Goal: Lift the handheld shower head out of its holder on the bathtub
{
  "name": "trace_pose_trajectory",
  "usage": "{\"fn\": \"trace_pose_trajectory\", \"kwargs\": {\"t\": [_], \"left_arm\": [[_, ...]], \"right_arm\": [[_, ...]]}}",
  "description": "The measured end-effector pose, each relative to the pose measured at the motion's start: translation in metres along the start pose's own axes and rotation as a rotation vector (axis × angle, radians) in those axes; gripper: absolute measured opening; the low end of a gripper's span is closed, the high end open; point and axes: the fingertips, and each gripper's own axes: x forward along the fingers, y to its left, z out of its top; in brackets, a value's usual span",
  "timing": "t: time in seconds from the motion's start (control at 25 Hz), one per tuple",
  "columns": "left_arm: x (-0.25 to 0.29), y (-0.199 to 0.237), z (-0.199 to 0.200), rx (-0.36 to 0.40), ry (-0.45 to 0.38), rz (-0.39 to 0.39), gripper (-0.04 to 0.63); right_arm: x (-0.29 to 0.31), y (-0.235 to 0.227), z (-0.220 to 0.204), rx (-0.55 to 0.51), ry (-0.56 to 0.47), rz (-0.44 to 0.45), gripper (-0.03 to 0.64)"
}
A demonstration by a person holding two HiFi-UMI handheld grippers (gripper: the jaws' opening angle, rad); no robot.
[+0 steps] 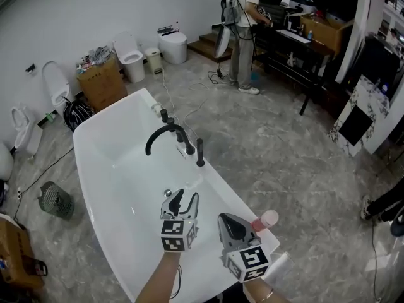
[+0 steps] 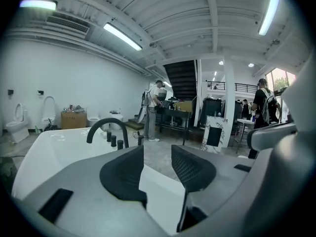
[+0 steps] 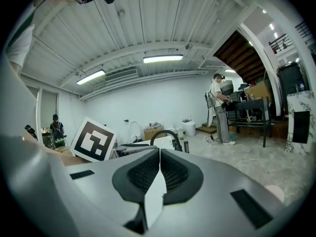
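While the left tongs gape empty over the bathtub, the right tongs sit pinched together on nothing; the shower head stands upright on the right rim, farther off.

The faucet stands on the bathtub rim, a cardboard box and toilet beyond it

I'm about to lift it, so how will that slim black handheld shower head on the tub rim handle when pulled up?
The shower head is a smooth black upright stick: probably rigid, possibly slippery. No hose shows above the bathtub rim; one likely trails below and could tug back.
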Motion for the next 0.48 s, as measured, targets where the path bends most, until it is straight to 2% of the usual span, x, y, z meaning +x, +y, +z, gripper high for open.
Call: {"fn": "trace_pose_trajectory", "kwargs": {"t": [0.2, 0.48], "left_arm": [[0.075, 0.009, 0.007, 0.024, 0.011, 0.026, 0.183], [0.17, 0.029, -0.016, 0.059, 0.048, 0.064, 0.19]], "right_arm": [[0.045, -0.043, 0.002, 0.018, 0.012, 0.028, 0.009], [0.103, -0.099, -0.024, 0.053, 0.028, 0.042, 0.008]]}}
